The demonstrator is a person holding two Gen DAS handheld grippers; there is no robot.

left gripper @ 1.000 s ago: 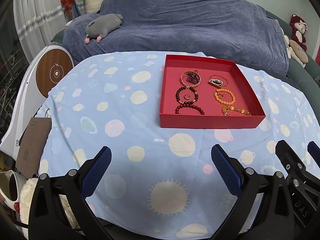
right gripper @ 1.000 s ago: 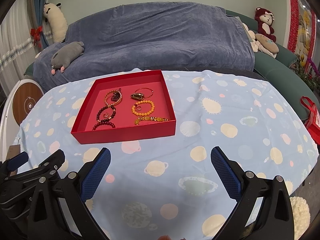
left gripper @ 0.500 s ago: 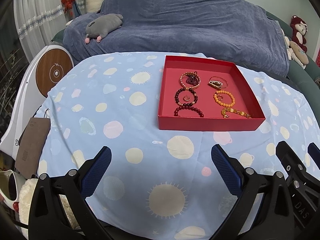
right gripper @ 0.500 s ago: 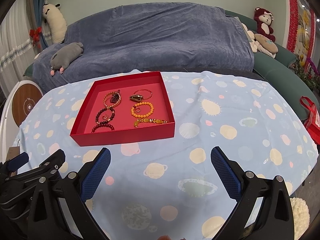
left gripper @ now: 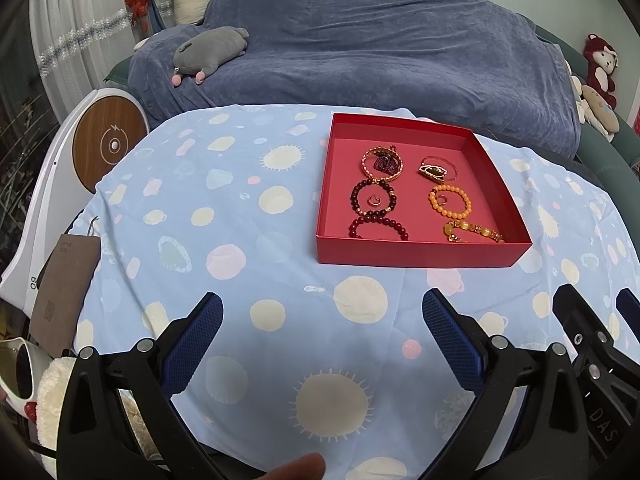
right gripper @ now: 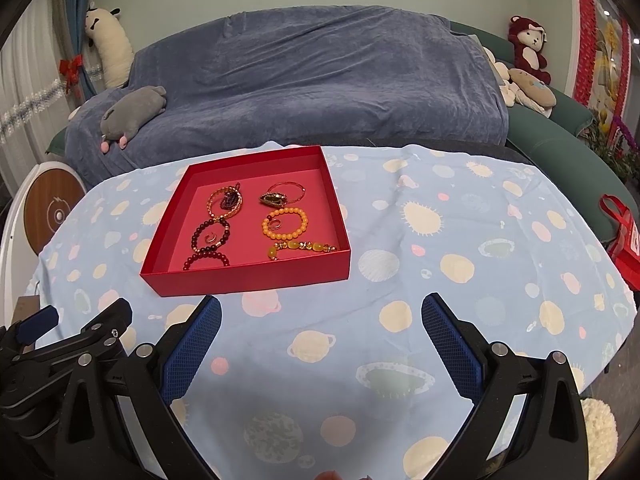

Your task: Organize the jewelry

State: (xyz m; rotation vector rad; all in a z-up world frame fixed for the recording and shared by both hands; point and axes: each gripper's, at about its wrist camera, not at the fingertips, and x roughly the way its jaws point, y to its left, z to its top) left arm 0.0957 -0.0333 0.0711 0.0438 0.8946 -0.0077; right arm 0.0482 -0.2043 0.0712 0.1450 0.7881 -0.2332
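A red tray stands on the table with jewelry laid in two columns. On its left lie a gold bangle with dark beads, a dark bead bracelet around a small ring, and a red bead bracelet. On its right lie a thin bangle with a pendant, an orange bead bracelet and a yellow bead strand. My left gripper and right gripper are both open and empty, held near the table's front edge, short of the tray.
A light blue cloth with planet prints covers the table. A sofa under a blue blanket with plush toys stands behind. A white round device and a brown card are at the left. A red bag hangs at the right.
Both grippers have drawn back slightly from the tray, which sits a little farther off in both views. Both stay open and empty.
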